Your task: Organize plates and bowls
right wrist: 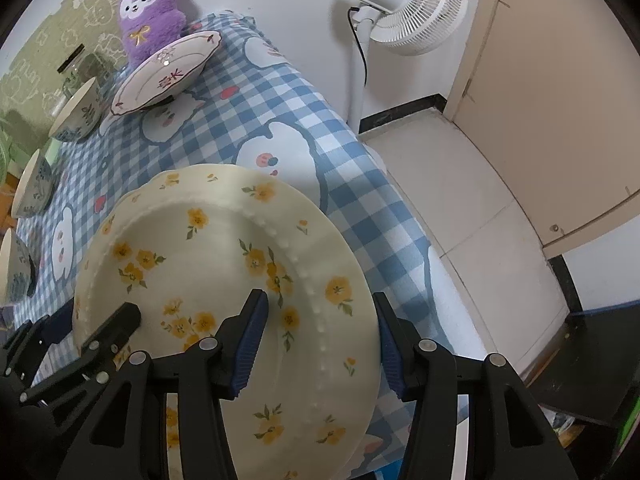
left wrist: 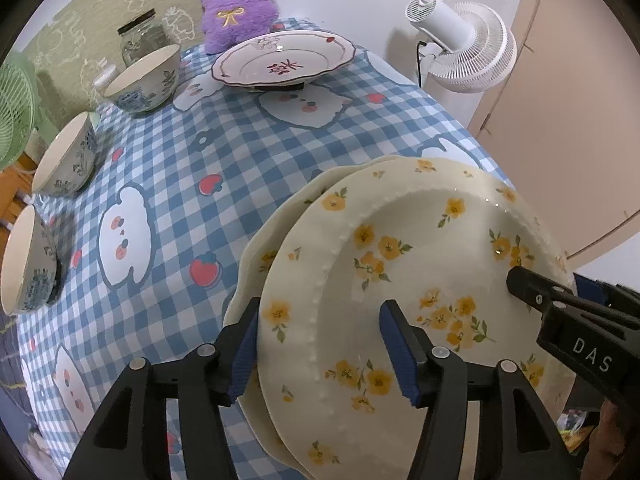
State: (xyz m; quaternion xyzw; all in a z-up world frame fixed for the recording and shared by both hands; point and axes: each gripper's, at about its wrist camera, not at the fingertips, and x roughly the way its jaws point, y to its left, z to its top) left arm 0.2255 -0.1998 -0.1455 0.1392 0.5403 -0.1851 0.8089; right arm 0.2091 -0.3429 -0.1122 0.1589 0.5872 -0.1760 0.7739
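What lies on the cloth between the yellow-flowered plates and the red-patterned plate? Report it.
Nothing: only bare checked tablecloth separates the yellow-flowered plates from the red-patterned plate, shown best in the left wrist view.

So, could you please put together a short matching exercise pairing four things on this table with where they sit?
Things:
1. yellow-flowered plates
2. red-patterned plate
3. purple plush toy
4. blue-patterned bowls

Places:
A. along the table's left side
B. far end, against the wall
C. near edge, between the tools
D. just in front of the plush toy

Pairs: 1-C, 2-D, 3-B, 4-A
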